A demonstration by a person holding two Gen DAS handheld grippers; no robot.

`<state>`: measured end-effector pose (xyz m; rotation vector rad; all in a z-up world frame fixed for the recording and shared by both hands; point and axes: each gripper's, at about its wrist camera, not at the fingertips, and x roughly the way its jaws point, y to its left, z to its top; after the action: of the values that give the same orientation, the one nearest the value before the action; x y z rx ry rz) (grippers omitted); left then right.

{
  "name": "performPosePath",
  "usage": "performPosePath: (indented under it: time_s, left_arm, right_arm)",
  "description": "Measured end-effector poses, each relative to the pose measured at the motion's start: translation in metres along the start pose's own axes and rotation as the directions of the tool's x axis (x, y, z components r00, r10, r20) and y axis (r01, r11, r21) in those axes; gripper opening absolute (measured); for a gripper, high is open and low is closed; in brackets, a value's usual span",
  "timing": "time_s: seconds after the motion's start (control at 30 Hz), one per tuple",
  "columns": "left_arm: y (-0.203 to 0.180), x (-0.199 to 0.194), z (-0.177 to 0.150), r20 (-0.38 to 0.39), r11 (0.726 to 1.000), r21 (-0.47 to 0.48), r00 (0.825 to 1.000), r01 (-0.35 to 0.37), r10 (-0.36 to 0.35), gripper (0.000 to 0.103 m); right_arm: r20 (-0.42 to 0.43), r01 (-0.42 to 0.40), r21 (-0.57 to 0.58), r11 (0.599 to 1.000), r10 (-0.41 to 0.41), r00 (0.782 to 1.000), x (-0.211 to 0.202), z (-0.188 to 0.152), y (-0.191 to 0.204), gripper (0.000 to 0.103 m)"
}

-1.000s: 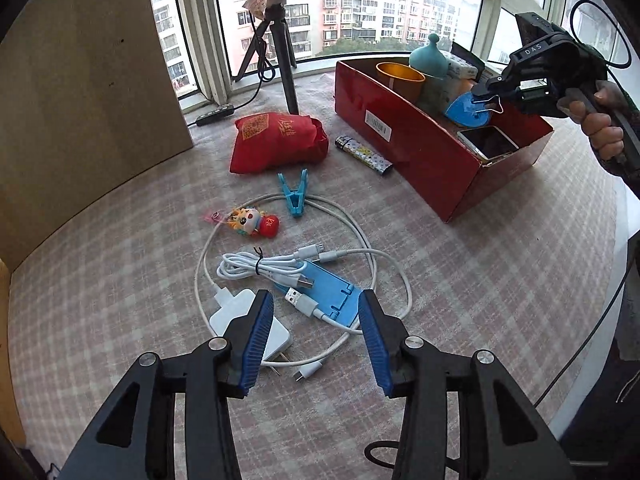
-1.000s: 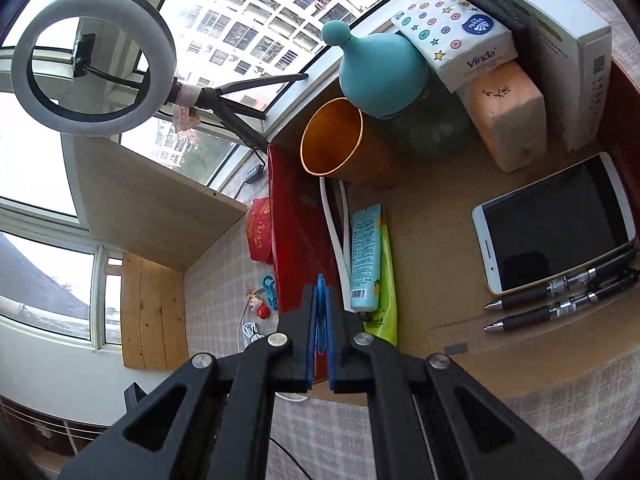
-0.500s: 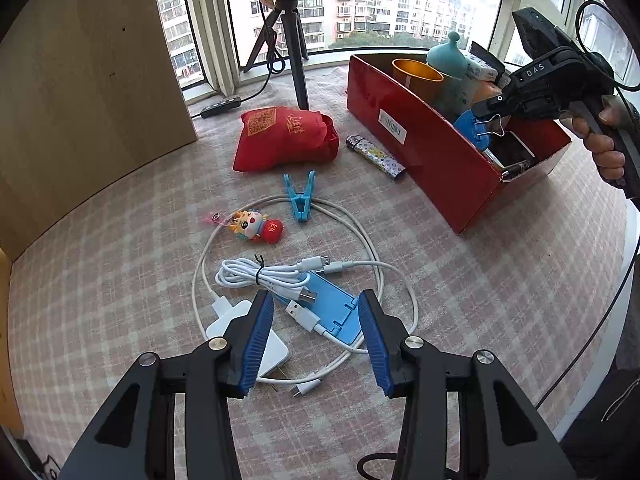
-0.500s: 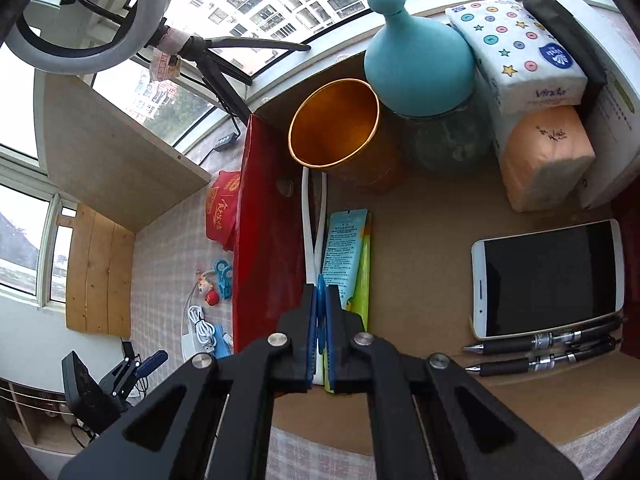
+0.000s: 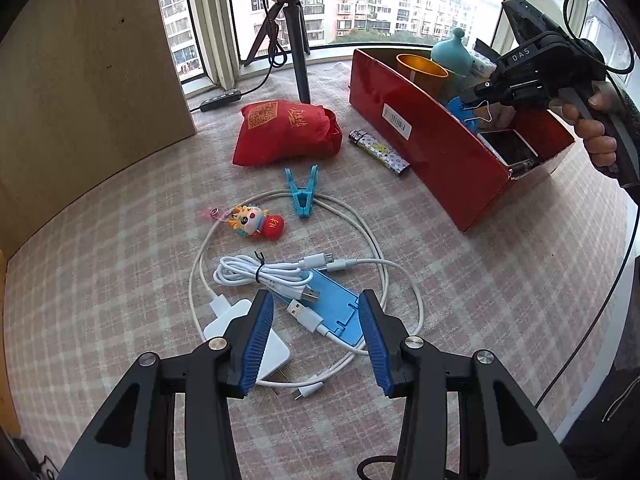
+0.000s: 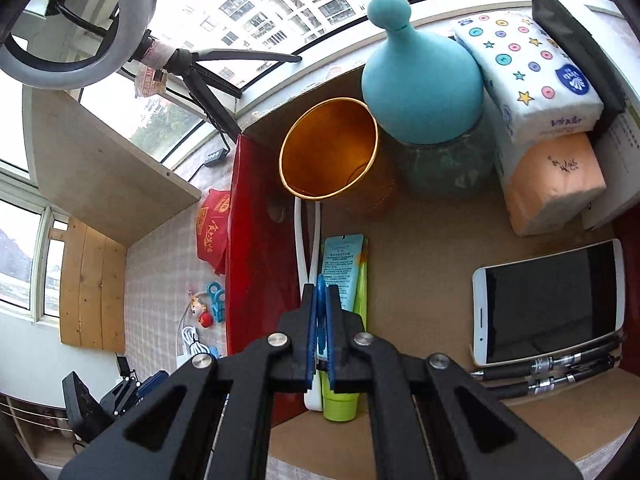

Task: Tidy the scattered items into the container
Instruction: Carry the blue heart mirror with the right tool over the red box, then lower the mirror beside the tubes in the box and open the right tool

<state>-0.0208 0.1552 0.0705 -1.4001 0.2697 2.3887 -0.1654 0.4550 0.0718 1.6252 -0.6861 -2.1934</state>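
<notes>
The red box (image 5: 432, 148) stands at the right of the checked cloth. My right gripper (image 6: 319, 316) is shut on a blue binder clip (image 5: 466, 114) and holds it low inside the box (image 6: 256, 248), above the green tube (image 6: 342, 280). My left gripper (image 5: 316, 340) is open and empty, hovering over a blue phone stand (image 5: 332, 312), white cables (image 5: 280, 276) and a white charger (image 5: 272, 352). A blue clothes peg (image 5: 302, 192), a doll keychain (image 5: 256, 222), a lighter (image 5: 380, 152) and a red pouch (image 5: 286, 132) lie on the cloth.
In the box are a gold cup (image 6: 332, 152), a teal-lidded jar (image 6: 424, 92), tissue packs (image 6: 532, 76), a phone (image 6: 548, 304) and two pens (image 6: 552, 372). A tripod (image 5: 296, 52) stands behind the pouch, a wooden board (image 5: 88, 80) at the left.
My right gripper has lowered the binder clip deeper into the box. My left gripper has drifted slightly, staying open over the cables.
</notes>
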Motion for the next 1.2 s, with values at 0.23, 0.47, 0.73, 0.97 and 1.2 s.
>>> performPosePath:
  time_s: [0.23,0.47,0.73,0.97,1.2]
  left_arm:
    - [0.006,0.0,-0.006,-0.005,1.0,-0.019,1.0,0.001,-0.001,0.042]
    - [0.012,-0.001,-0.01,-0.007,0.999,-0.033,1.0,-0.007,0.007,0.042]
    - [0.008,0.0,-0.01,-0.009,1.0,-0.022,1.0,-0.004,0.003,0.042]
    - [0.007,0.001,-0.009,-0.008,1.0,-0.02,1.0,0.001,-0.002,0.042]
    - [0.01,0.0,-0.014,-0.012,0.999,-0.032,1.0,-0.001,0.0,0.042]
  right_arm:
    - [-0.02,0.018,-0.085,0.996,-0.02,1.0,0.018,-0.003,0.034,0.004]
    - [-0.018,0.04,-0.086,0.995,-0.042,0.999,0.025,-0.002,0.035,0.005]
    - [-0.018,0.013,-0.034,0.999,-0.014,1.0,0.023,0.0,0.022,0.004]
    - [0.022,0.071,-0.112,0.991,-0.069,0.997,0.029,-0.006,0.039,0.004]
    - [0.007,0.082,-0.107,0.991,-0.082,0.997,0.038,-0.007,0.039,0.005]
